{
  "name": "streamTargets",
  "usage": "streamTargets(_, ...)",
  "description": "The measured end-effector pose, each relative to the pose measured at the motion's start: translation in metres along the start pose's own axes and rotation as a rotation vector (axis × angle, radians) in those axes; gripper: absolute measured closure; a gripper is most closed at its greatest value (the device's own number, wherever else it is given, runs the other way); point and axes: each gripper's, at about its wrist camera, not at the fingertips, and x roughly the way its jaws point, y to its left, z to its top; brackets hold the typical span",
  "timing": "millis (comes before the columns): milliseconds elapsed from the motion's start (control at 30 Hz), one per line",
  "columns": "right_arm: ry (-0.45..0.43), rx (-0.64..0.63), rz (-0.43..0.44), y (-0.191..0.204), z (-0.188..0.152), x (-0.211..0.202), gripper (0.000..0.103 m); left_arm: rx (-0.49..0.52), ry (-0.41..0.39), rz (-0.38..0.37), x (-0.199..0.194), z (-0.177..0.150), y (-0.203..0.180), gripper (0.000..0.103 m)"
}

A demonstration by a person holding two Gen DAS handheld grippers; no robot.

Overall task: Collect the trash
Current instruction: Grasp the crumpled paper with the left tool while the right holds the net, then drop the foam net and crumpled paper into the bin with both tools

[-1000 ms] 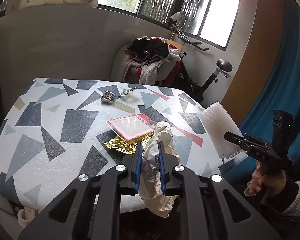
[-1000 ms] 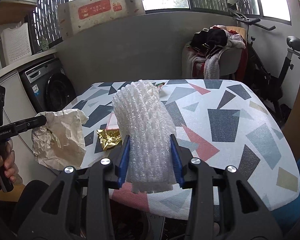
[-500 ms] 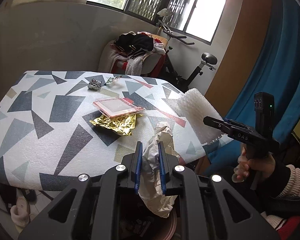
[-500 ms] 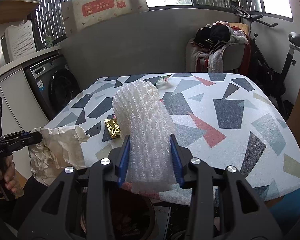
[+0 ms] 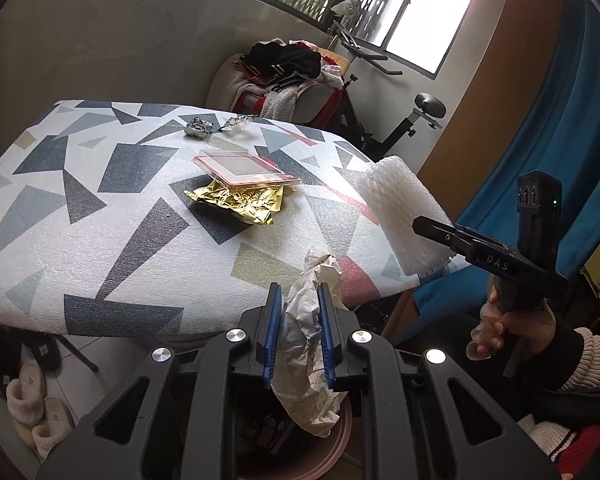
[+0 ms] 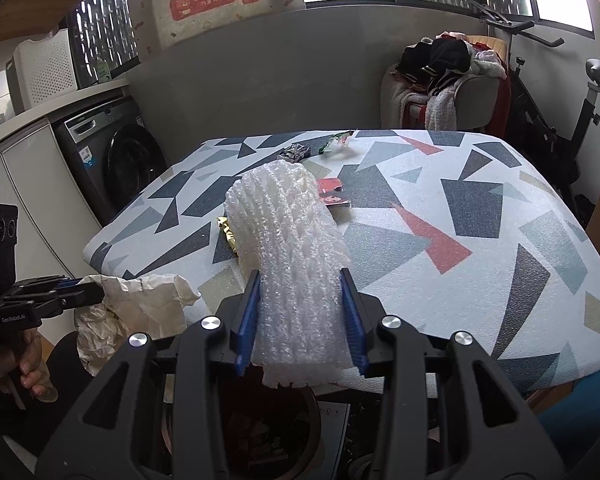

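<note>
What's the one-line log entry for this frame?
left gripper: shut on crumpled paper | right gripper: shut on foam netting | both over bin | gold foil wrapper on table

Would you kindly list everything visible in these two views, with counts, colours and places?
crumpled paper: 1, off-white, in left gripper, over the bin
foam net: 1, white, in right gripper
gold foil wrapper: 1, gold, mid table
clear packet: 1, red-edged, overlapping the foil
silver wrapper: 1, far table edge
green wrapper: 1, beside it
table: 1, white with geometric patches
bin: 1, pinkish rim, below table edge
washing machine: 1, grey
exercise bike: 1, black
slippers: 2, beige, floor
left gripper: black, blue jaws
right gripper: black, blue jaws
</note>
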Motion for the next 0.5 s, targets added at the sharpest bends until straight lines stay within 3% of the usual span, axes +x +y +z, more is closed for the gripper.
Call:
streamTargets(33, 0.003, -0.001, 0.002, 0.001, -0.001, 0.001, 0.063, -0.003, 0.004, 0.005, 0.001, -0.001, 0.001, 0.082)
streamTargets(100, 0.009, 0.0, 0.008, 0.002, -0.004, 0.003, 0.063, -0.011, 0.004, 0.013, 0.002, -0.003, 0.004, 0.058)
streamTargets(200, 0.019, -0.005, 0.015, 0.005, -0.01, 0.005, 0.063, -0.019, -0.013, 0.022, -0.002, -0.004, 0.007, 0.042)
streamTargets(400, 0.06, -0.034, 0.042, 0.017, -0.027, 0.013, 0.063, -0.001, -0.045, 0.103, -0.011, -0.003, 0.011, 0.02)
streamTargets(500, 0.094, -0.058, 0.065, 0.026, -0.037, 0.019, 0.063, 0.015, -0.063, 0.156, -0.017, -0.004, 0.015, 0.014)
